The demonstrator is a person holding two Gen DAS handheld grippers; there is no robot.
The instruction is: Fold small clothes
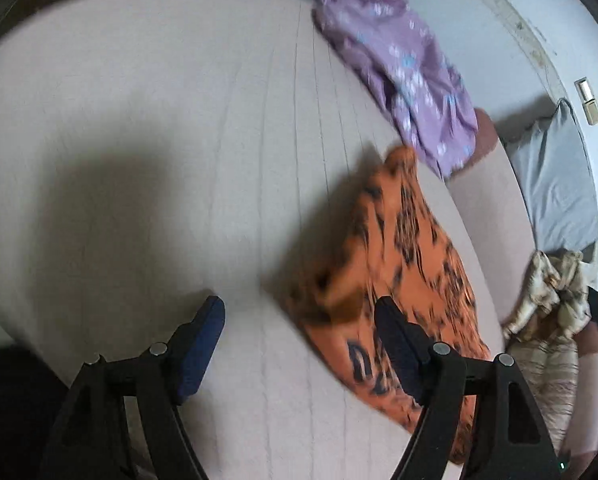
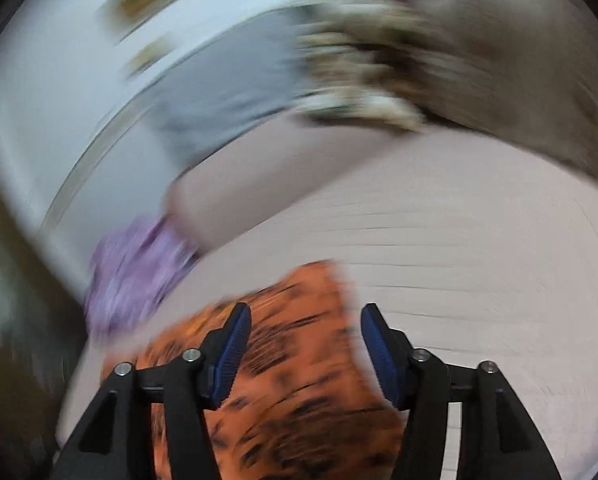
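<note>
Pinkish ribbed bed cover (image 1: 147, 128) fills most of both views. Orange black-striped garment (image 1: 403, 264) lies on it w/ a raised fold, near the right edge; purple floral garment (image 1: 399, 68) lies beyond, just apart. Grey pillow (image 1: 555, 188) at far right. Left gripper (image 1: 299, 344): jaws wide apart, holding nothing, right finger over the orange cloth. Right gripper (image 2: 306, 344): jaws apart, empty, above the orange garment; view blurred.

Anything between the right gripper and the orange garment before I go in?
Nothing visible. The right gripper is open with the orange garment directly beneath its fingers; the purple garment lies off to the side.
</note>
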